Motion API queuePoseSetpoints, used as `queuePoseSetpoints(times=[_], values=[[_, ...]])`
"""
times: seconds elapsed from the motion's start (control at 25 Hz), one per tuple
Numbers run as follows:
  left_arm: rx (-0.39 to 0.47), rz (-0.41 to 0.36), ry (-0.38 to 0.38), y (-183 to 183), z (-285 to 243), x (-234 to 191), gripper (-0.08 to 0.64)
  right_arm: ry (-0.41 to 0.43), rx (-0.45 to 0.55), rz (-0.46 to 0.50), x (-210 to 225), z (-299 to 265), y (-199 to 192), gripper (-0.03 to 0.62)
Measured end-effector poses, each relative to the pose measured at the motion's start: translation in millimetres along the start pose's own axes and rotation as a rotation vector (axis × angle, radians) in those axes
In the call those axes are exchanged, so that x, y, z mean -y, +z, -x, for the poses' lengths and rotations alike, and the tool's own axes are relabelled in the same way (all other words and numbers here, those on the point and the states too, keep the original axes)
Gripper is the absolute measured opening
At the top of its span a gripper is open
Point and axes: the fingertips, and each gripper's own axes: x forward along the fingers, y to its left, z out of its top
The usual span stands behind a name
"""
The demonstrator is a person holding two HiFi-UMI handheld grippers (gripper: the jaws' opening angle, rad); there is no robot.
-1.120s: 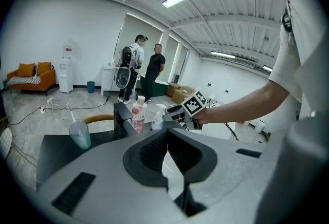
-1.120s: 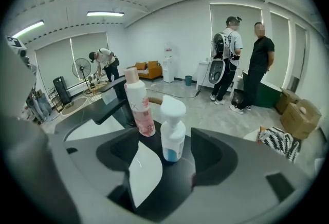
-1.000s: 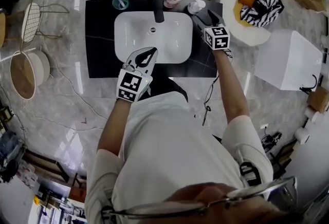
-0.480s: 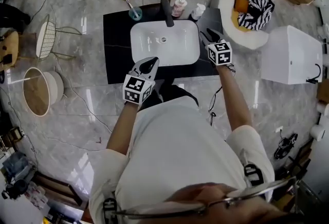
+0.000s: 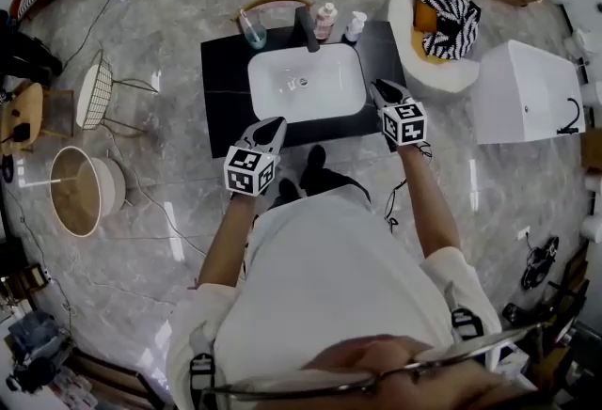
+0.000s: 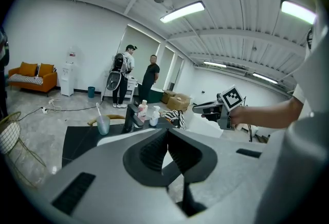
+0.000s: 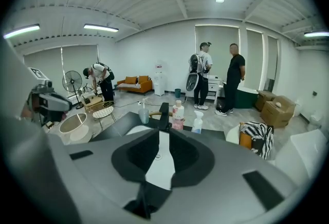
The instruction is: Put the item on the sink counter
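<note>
the white spray bottle (image 5: pixel 355 24) is seen upright on the black table (image 5: pixel 226 79) behind the basin (image 5: pixel 306 84), nothing is held by the shut left tool (image 5: pixel 275 124) or the closing, empty right tool (image 5: pixel 382 88), and the bottle could be toppled if brushed.

One counter (image 5: pixel 226 88), one white basin (image 5: pixel 310 96), one black faucet (image 5: pixel 306 26), two bottles (image 5: pixel 325 20) (image 5: pixel 355 24), one cup (image 5: pixel 253 36), one toothbrush (image 5: pixel 244 19), two hand-held grippers (image 5: pixel 275 124) (image 5: pixel 379 86), three people in the background (image 7: pixel 204 76) (image 7: pixel 235 78) (image 7: pixel 98 78), one orange sofa (image 7: pixel 133 84)

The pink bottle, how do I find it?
Look for the black counter with the white sink. Behind the sink stands a dark tap, with the pink bottle beside it. The next bottle is white, the cup bluish.
</note>
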Motion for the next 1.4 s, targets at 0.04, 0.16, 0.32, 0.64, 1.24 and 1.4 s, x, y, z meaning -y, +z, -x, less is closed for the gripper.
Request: queuePoseSetpoints(times=[0.04, 0.16, 0.32, 0.64, 1.24, 1.4], values=[[0.007, 0.001, -0.007, 0, 4, 2, 0.005, -0.003, 0.012, -0.006, -5, 9, 0, 0.064], [0.026, 0.005, -0.019, 2, 11, 8, 0.005, -0.009, 0.051, -0.025, -19, 35, 2, 0.054], [0.039, 0.003, -0.021, 6, 12, 15, 0.005, -0.012, 0.083, -0.028, -30, 63, 3, 0.048], [0.090, -0.009, -0.003, 35, -5, 25, 0.005, -0.015, 0.128, 0.003, -13, 91, 13, 0.040], [0.166, -0.063, 0.137, 78, -29, 43, 0.005, 0.060, 0.258, -0.033, 31, 122, 40, 0.009], [0.174, -0.056, 0.159, 79, -29, 45, 0.005, 0.062, 0.261, -0.041, 39, 121, 33, 0.008]])
